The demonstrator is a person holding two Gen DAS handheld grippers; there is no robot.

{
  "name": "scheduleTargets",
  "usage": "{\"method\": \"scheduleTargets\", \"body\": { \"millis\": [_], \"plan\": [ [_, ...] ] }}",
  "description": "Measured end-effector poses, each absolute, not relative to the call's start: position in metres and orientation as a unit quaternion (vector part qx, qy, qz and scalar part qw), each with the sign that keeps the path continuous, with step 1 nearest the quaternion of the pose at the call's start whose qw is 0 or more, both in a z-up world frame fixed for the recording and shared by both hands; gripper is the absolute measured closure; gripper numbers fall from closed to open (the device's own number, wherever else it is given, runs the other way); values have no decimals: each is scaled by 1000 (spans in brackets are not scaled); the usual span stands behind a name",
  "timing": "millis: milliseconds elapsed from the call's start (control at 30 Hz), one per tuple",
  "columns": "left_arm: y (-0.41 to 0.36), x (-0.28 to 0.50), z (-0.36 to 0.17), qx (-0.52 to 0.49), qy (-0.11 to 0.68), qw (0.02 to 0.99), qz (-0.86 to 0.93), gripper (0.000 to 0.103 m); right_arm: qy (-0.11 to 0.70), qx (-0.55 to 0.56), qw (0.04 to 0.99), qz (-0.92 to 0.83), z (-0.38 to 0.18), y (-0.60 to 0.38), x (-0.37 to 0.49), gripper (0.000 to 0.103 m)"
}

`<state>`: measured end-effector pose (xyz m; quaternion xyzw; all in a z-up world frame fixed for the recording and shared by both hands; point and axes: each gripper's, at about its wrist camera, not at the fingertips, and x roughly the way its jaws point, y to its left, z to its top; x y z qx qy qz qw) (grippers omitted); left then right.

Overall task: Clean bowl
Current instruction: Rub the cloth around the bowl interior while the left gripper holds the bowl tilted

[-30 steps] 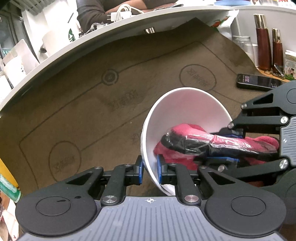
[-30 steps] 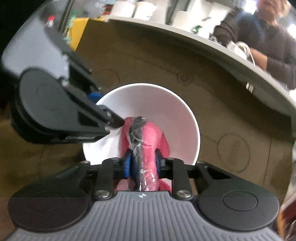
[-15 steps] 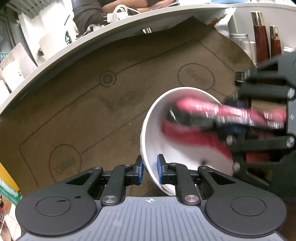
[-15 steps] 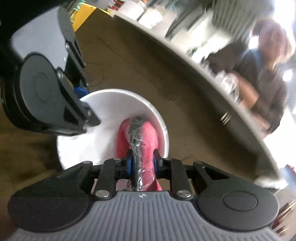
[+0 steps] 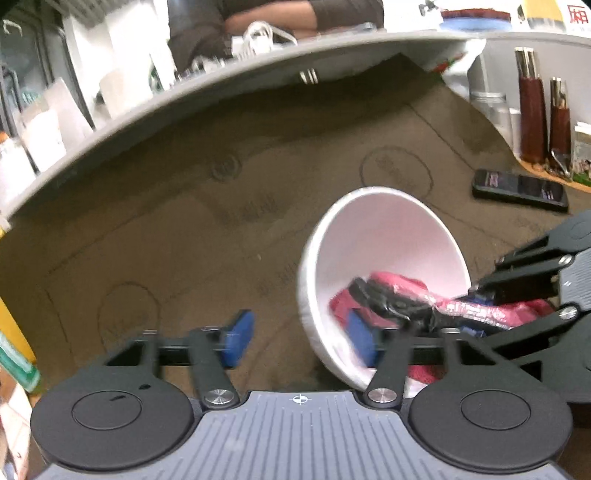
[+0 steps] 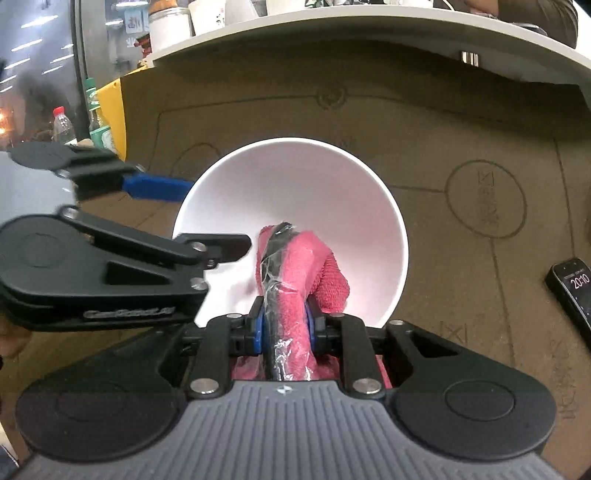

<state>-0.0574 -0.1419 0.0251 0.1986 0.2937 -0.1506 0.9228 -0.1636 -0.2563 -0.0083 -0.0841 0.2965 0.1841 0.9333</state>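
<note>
A white bowl (image 5: pixel 388 240) (image 6: pixel 295 184) rests tilted on the brown mat (image 5: pixel 184 221), its mouth towards my right gripper. My left gripper (image 5: pixel 299 338) (image 6: pixel 218 216) is opening. Its blue pads (image 5: pixel 238 338) stand well apart, one outside the near rim and one inside, and neither presses the wall. My right gripper (image 6: pixel 284 325) (image 5: pixel 476 310) is shut on a rolled red cloth (image 6: pixel 314 266) (image 5: pixel 399 288) bound with black tape and clear film. The cloth's end lies against the bowl's lower inside.
A black phone (image 5: pixel 521 188) (image 6: pixel 572 291) lies on the mat right of the bowl. Two brown bottles (image 5: pixel 532 110) and a jar stand at the back right. A grey counter ledge (image 5: pixel 147 110) curves behind, with a person's arms (image 5: pixel 258 18) beyond. Green bottles (image 6: pixel 99 129) stand far left.
My left gripper's jaws have spread and let go of the bowl's rim. The right gripper swept the cloth round inside the bowl and brought it back to the lower side.
</note>
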Motion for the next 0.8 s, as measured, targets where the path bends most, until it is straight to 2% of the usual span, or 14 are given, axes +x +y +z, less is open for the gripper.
{"method": "scheduleTargets", "body": {
  "millis": [167,233,300,367,400,467,533,667,800],
  "plan": [
    [-142,-61,20,221,272,923,-158,82,289,-110,932,187,-4,-256,-127,83],
    [-146,-64,17,243,267,920,-155,80,273,-191,927,174,3,-251,-115,82],
    [-147,-64,16,247,264,919,-156,79,217,-368,896,120,-2,-230,-116,82],
    [-145,-62,17,239,266,920,-158,79,147,-490,856,71,-11,-215,-125,82],
    [-143,-60,17,232,269,921,-161,79,137,-499,853,69,-10,-213,-127,82],
    [-138,-58,19,221,274,921,-168,79,142,-476,864,83,-3,-214,-127,82],
    [-137,-58,20,221,272,920,-173,79,189,-422,880,109,-3,-221,-120,82],
    [-139,-50,30,226,263,923,-166,80,266,-266,914,151,2,-235,-109,82],
    [-133,-34,40,185,287,924,-175,80,309,-142,922,182,9,-243,-103,82]
  ]
}}
